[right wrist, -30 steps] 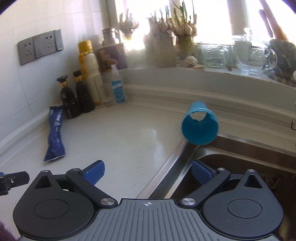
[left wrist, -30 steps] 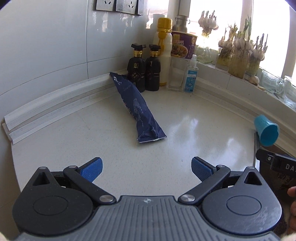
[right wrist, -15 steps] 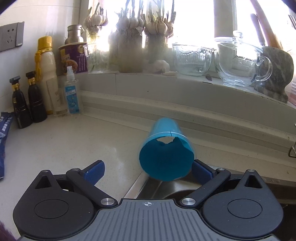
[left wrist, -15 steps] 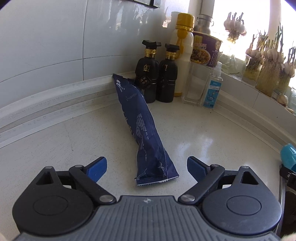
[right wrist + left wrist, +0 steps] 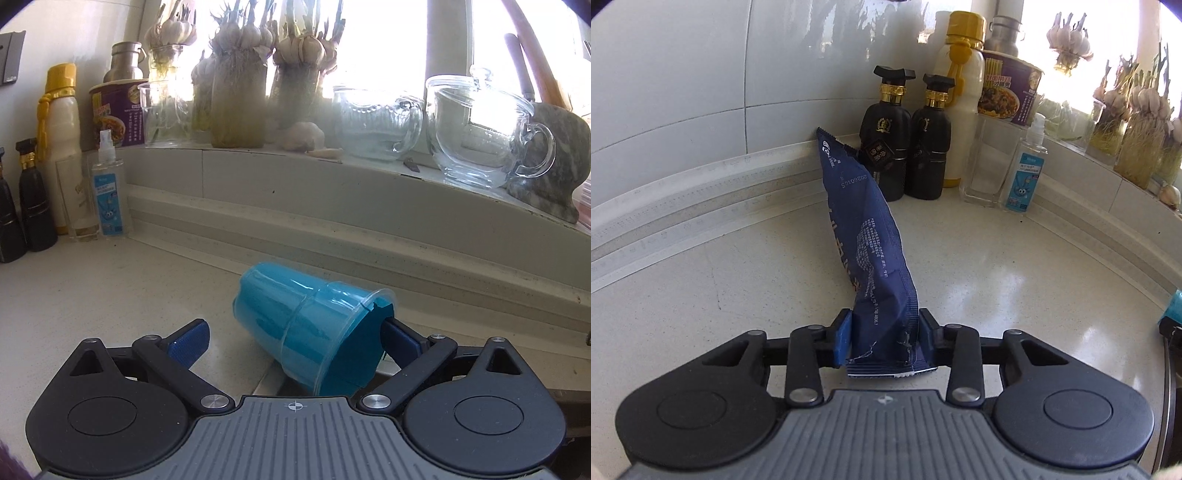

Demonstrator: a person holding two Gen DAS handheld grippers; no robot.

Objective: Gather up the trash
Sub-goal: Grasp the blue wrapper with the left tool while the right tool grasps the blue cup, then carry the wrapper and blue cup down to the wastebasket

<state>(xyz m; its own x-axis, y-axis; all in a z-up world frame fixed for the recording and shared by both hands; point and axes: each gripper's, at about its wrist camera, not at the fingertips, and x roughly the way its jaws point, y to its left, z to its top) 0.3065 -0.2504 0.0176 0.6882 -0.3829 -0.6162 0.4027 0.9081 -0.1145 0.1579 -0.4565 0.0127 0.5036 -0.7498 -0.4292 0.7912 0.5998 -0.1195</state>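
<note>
Open countertop [image 5: 979,266]: left tongs [image 5: 884,338] just closed, pinching wrapper [image 5: 871,251]; right tongs [image 5: 295,338] spread.

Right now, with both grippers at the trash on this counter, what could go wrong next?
1. The left gripper pinches only the near end of the blue wrapper; lifting could swing its far end into the black bottles.
2. The right gripper is wide open around the tipped blue cup, which could roll into the sink.
</note>
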